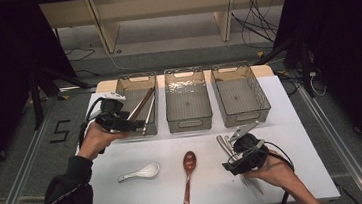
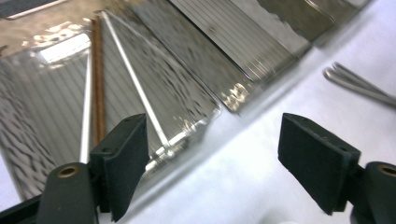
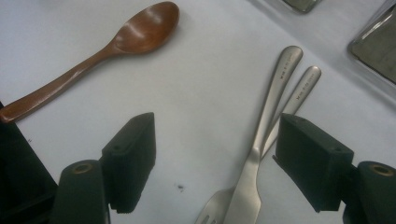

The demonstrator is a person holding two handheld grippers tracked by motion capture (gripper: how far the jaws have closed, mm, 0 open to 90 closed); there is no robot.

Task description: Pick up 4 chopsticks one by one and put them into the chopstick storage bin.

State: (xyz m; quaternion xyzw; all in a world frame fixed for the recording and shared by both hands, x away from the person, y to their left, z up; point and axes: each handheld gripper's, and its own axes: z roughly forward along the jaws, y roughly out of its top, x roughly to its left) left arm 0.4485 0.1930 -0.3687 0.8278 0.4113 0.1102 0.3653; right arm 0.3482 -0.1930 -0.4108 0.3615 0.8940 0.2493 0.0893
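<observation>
Bright overhead light on the white table, dark surroundings; glare and motion blur on the bins beyond the fingers.

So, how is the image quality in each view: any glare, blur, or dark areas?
High view: the white table is evenly lit, the surroundings nearly black. Left gripper view: glare on the left clear bin, which is smeared; the chopsticks and jaws are sharper. Right gripper view: sharp, soft sheen on the wooden spoon and two forks.

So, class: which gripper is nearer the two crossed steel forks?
Right. The right gripper hovers directly over the forks, jaws open; the left gripper is across the table by the leftmost bin.
</observation>
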